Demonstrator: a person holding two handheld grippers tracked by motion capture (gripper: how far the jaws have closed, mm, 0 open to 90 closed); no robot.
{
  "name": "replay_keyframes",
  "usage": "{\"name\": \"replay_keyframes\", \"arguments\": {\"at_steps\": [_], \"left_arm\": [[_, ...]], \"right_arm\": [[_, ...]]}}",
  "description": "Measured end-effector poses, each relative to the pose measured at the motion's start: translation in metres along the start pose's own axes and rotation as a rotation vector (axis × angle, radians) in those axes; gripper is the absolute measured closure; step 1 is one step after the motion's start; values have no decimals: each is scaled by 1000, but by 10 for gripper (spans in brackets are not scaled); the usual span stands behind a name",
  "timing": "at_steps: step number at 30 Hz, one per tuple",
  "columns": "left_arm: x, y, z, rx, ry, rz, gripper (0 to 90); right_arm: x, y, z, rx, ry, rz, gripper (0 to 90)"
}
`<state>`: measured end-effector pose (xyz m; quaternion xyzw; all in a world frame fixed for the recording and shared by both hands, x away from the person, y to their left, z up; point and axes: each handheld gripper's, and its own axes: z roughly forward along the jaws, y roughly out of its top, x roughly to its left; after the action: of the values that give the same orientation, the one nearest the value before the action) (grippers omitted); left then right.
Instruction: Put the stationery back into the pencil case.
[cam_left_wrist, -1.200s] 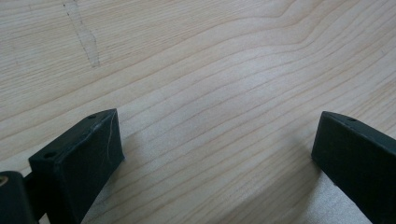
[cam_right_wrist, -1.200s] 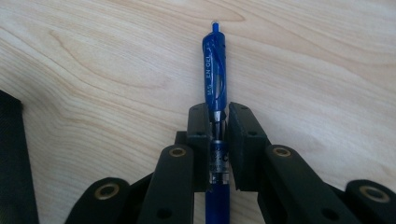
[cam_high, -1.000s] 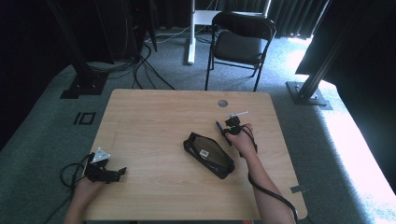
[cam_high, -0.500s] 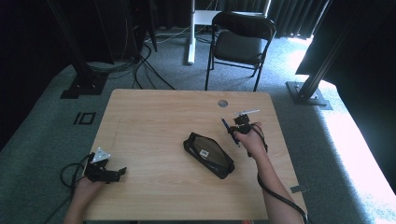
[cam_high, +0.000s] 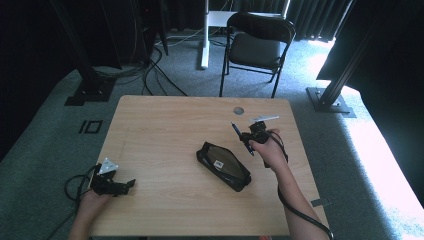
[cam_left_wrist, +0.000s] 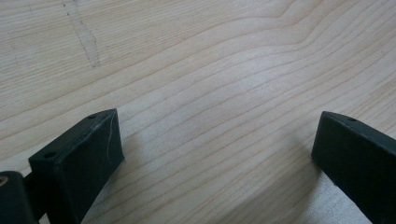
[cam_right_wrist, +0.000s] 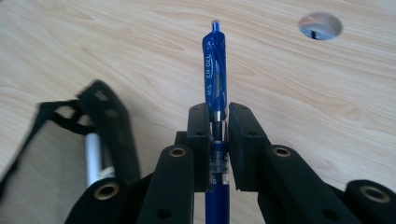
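Blue gel pen (cam_right_wrist: 215, 84) (glossy barrel) clamped in right gripper (cam_right_wrist: 218, 140); left gripper (cam_left_wrist: 215, 154) gapes over grained wood table (cam_left_wrist: 210, 70).

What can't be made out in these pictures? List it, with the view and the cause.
- Pen: right gripper view, the right gripper covers the barrel's middle; the printing reads only in part.
- Pencil case: high view, contents too small; right gripper view, its blurred opening shows one white item I cannot identify.
- Left gripper: left gripper view, both open jaws cut off by the picture's edges.
- Table hole: what lies below is dark.
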<state>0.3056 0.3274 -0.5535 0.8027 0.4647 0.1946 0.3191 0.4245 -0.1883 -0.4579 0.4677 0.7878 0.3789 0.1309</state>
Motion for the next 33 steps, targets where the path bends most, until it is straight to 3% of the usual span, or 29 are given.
{"name": "replay_keyframes", "arguments": {"at_steps": [12, 19, 24, 33], "left_arm": [[0, 0, 0, 0, 0, 0, 21], [0, 0, 0, 0, 0, 1, 21], [0, 0, 0, 0, 0, 0, 21], [0, 0, 0, 0, 0, 0, 21]], "right_arm": [[32, 9, -16, -45, 88, -81, 794], [48, 7, -20, -64, 109, -116, 794], [58, 2, -16, -40, 144, -130, 794], [68, -10, 0, 33, 164, -172, 794]]}}
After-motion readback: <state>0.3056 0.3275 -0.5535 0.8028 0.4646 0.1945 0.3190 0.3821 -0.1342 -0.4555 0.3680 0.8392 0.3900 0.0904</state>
